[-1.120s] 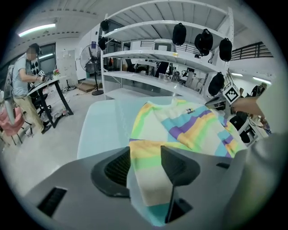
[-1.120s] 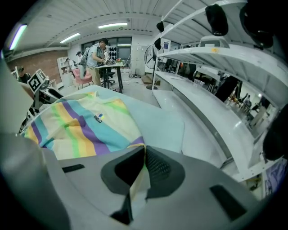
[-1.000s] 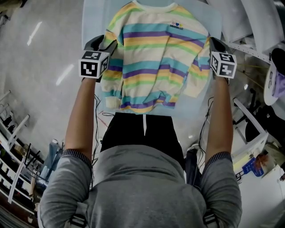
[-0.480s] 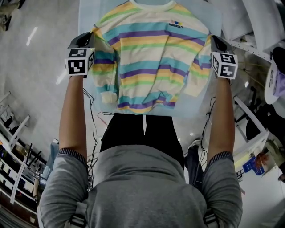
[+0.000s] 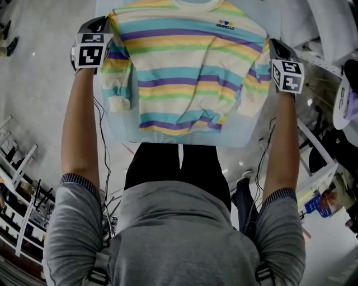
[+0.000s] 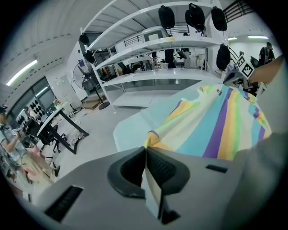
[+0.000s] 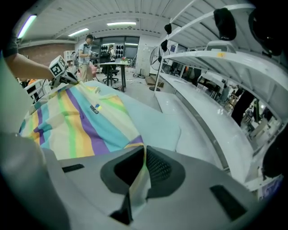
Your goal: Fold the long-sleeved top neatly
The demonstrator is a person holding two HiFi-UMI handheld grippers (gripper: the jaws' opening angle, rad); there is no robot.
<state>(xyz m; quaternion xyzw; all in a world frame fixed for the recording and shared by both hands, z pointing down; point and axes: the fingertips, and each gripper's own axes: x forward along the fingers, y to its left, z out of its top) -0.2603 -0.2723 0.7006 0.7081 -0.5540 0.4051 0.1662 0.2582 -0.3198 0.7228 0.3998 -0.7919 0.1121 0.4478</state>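
Both grippers are clenched on the long-sleeved top. In the left gripper view, the jaws of the left gripper are pressed together on a thin fold of striped cloth, which is drawn out from them toward the rest of the garment. In the right gripper view, the right gripper is likewise closed on a fold of the same cloth, which is caught between its pads and hangs down behind them. In the head view, the left gripper is found at the top's left shoulder edge and the right gripper at its right shoulder edge, each carried on an outstretched forearm. The top is spread front up on a pale blue table, with the collar turned away from the person and the hem laid nearest the person. Both sleeves are laid down along the sides of the body, with the left cuff and the right cuff lying short of the hem. A small logo is shown on the chest. White shelves are seen beyond the table.
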